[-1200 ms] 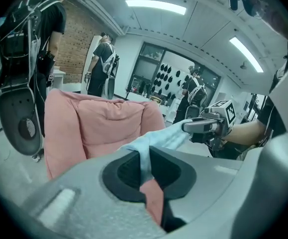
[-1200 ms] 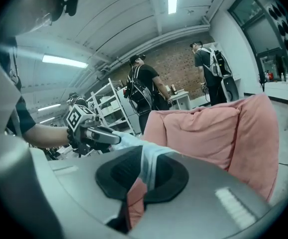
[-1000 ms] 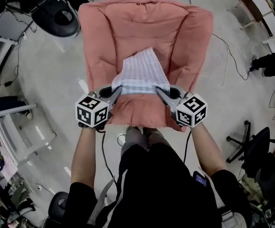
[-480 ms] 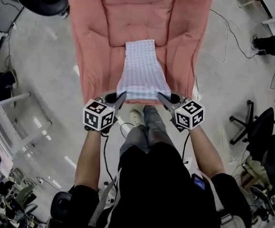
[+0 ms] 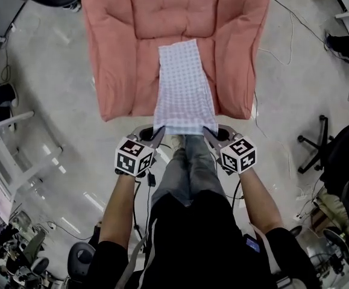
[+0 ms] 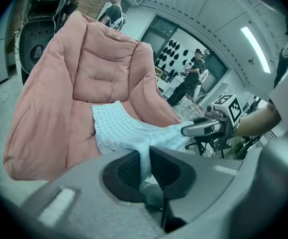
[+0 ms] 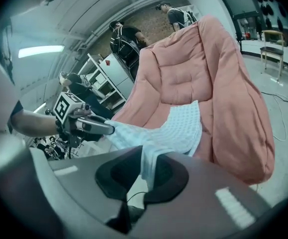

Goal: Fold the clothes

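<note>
head view: long checked cloth [image 5: 183, 86] over plush pink armchair [image 5: 119, 53]

Pink cushioned armchair [image 5: 132, 53] on pale floor [image 5: 59, 95], black office chair [image 5: 340, 158] at right, well apart.

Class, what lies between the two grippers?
The near edge of the cloth spans from the left gripper to the right gripper, each with jaws shut on a corner. The head view shows it.
</note>
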The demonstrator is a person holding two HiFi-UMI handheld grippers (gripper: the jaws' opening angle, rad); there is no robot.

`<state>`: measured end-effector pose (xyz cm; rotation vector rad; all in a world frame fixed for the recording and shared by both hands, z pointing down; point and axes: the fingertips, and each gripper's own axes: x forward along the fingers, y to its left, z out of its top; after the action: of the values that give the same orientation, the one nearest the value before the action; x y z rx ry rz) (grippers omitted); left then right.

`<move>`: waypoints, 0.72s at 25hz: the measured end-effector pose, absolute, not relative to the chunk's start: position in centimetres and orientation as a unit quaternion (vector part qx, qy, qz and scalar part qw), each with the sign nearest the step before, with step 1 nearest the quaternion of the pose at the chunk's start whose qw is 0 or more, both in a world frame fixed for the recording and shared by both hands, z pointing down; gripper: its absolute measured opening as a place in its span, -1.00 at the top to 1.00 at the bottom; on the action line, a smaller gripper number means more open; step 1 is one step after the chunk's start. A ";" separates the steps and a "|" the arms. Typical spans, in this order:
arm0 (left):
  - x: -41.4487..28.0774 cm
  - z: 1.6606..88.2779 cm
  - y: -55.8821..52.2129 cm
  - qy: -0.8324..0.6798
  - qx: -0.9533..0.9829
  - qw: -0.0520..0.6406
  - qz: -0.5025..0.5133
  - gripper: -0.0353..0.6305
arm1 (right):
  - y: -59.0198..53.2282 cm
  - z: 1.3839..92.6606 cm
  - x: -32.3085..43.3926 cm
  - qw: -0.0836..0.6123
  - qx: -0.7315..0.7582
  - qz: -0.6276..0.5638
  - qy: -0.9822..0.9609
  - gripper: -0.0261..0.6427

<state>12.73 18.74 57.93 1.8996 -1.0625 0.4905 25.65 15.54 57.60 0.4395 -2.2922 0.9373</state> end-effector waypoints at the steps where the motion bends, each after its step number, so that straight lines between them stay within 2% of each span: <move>1: 12.8 58.3 19.4 -0.428 0.764 0.441 0.196 0.82 | 16.2 58.0 25.7 0.312 0.166 0.356 -0.865 0.89; 11: 15.0 63.1 25.4 -0.425 0.750 0.466 0.201 0.82 | 21.3 63.4 27.7 0.343 0.157 0.385 -0.843 0.89; 18: 13.6 63.3 24.0 -0.435 0.744 0.467 0.197 0.81 | 20.0 62.8 26.2 0.339 0.151 0.375 -0.849 0.89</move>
<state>13.63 24.04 63.27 1.8257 -1.0674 0.4831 26.25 19.99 62.76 0.3938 -2.2120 0.9770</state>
